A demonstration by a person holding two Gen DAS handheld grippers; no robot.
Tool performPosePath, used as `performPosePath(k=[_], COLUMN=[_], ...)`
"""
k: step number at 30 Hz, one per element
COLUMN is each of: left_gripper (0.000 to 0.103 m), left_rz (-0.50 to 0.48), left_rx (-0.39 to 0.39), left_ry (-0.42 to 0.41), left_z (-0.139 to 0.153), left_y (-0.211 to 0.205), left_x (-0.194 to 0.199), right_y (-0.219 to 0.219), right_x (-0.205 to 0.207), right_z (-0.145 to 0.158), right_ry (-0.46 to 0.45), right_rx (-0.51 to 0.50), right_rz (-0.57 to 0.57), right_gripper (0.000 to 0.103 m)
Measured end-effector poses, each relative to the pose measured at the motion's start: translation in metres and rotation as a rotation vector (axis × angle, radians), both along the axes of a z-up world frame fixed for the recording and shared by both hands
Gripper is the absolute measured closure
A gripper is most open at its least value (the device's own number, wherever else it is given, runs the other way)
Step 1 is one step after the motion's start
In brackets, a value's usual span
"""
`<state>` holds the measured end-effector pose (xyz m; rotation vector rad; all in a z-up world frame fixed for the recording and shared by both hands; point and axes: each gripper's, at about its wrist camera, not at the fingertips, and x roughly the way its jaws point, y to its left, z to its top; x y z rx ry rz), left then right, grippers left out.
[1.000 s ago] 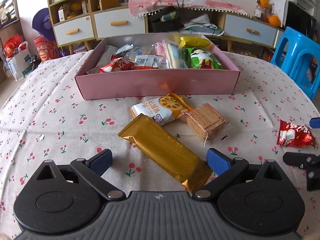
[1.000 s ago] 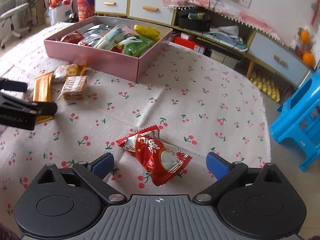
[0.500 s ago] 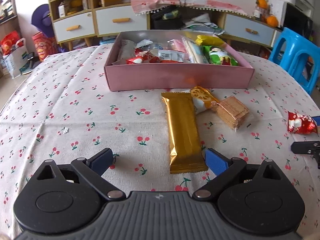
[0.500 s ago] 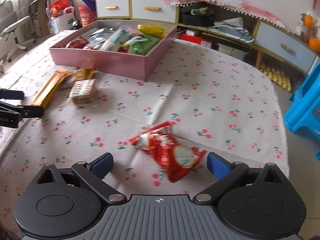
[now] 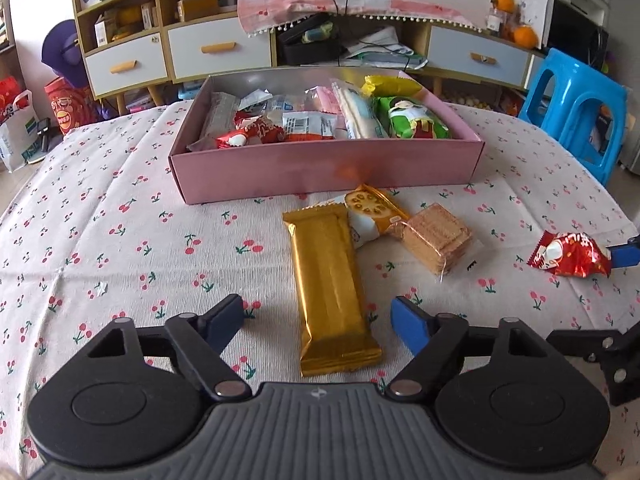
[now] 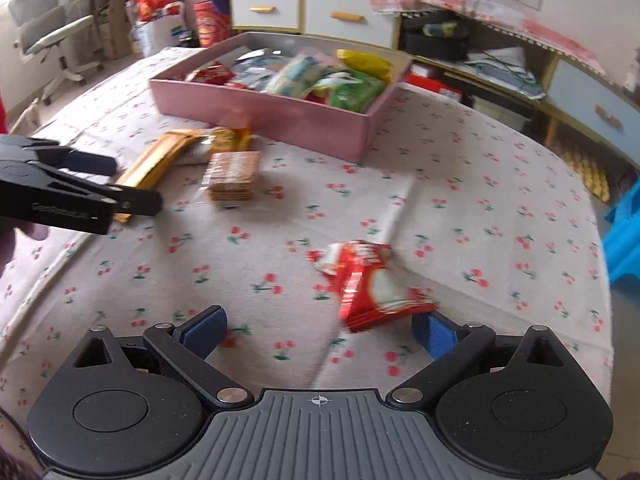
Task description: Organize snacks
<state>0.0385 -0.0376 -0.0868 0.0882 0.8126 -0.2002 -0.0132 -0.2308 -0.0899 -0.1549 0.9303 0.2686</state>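
Observation:
A long gold snack bar (image 5: 328, 280) lies lengthwise on the cherry-print tablecloth, its near end between the fingers of my left gripper (image 5: 318, 320). The jaws are closing, and both blue pads stand clear of the wrapper. Beside the bar lie an orange-and-white packet (image 5: 372, 208) and a clear pack of wafers (image 5: 436, 238). Behind them stands the pink box (image 5: 320, 168), filled with snacks. A red packet (image 6: 372, 284) lies just ahead of my right gripper (image 6: 320, 330), close to its right finger. That gripper is open and holds nothing.
The round table's edge (image 6: 600, 240) drops off to the right, with a blue plastic stool (image 5: 576, 108) beyond it. Behind the table stand low cabinets with drawers (image 5: 220, 50). An office chair (image 6: 52, 36) stands at the far left of the right wrist view.
The left gripper's jaws have narrowed around the gold bar, which now lies straight between them. In the right wrist view the red packet has shifted from the centre toward the right finger.

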Motion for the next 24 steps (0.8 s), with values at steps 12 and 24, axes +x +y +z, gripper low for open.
performPosePath(k=[12, 24], left_gripper=[0.060, 0.075], left_rz=[0.006, -0.002], left_rx=[-0.048, -0.148], left_ry=[0.014, 0.087], left_z=[0.007, 0.016], left_y=[0.006, 0.022], left_x=[0.008, 0.015], right_y=[-0.002, 0.006], right_x=[0.010, 0.023], right_z=[0.006, 0.010], right_ry=[-0.047, -0.021], right_rx=[-0.018, 0.006], right_rz=[-0.072, -0.130], right_gripper=[0.016, 0.069])
